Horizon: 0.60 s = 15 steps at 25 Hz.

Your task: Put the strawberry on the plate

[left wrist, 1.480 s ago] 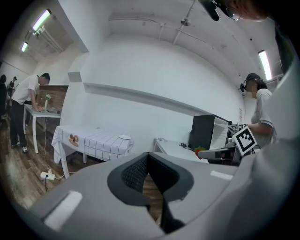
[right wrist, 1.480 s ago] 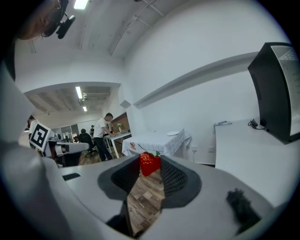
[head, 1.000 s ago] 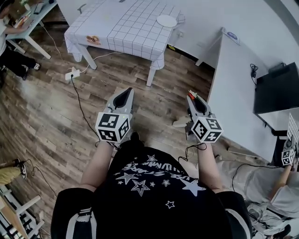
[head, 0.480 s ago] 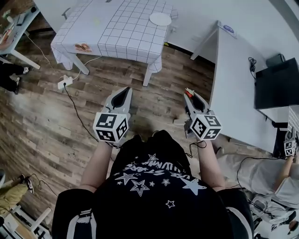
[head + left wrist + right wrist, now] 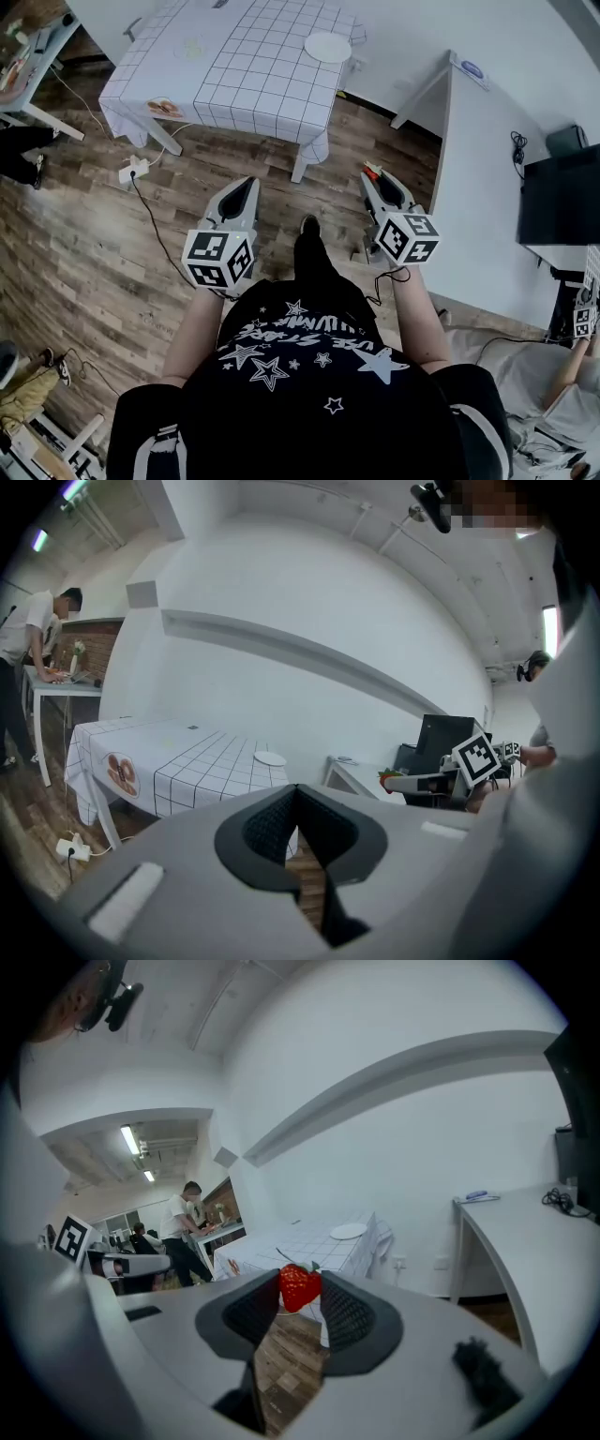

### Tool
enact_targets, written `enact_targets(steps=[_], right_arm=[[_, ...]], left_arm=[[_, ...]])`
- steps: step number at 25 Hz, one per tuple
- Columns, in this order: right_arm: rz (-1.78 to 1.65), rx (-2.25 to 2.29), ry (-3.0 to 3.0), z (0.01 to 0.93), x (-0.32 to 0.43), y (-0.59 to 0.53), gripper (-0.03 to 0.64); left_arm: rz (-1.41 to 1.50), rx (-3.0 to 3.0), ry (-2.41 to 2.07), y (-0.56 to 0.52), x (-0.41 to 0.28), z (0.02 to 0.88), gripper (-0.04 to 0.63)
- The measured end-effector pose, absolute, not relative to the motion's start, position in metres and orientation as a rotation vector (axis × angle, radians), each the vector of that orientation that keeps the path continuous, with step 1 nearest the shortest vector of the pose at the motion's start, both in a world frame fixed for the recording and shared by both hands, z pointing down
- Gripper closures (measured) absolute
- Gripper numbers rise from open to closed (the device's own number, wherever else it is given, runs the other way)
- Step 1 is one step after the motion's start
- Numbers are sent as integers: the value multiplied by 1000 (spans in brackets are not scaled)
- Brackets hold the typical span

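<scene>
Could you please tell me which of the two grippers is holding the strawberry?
The right gripper: the red strawberry is pinched between its fingers at the tips. The left gripper has its fingers shut together with nothing between them.

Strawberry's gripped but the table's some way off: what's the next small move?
Probably step toward the white grid-clothed table: the right gripper holds the red strawberry, but the round white plate lies there, across wooden floor.
</scene>
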State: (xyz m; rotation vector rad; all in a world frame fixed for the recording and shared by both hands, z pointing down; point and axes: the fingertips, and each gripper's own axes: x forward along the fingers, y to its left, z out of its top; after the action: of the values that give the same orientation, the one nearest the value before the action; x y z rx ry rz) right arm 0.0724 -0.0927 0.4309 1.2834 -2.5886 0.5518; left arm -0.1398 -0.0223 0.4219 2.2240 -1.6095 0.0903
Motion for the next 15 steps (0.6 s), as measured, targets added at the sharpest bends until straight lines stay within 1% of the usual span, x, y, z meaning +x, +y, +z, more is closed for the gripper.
enact_targets(steps=[9,12,15], right_arm=[[561,1253,-2640,416,74,-209,472],[542,1256,-2635,415,88,-240,472],[601,1312,-2633,416,114,-273,472]], left_arm=[[90,2212,-1668,-125,-137,404,588],[107,2222,-1653,-161,-123,404,588],[115,2251,-1629,-197,-101,401,588]])
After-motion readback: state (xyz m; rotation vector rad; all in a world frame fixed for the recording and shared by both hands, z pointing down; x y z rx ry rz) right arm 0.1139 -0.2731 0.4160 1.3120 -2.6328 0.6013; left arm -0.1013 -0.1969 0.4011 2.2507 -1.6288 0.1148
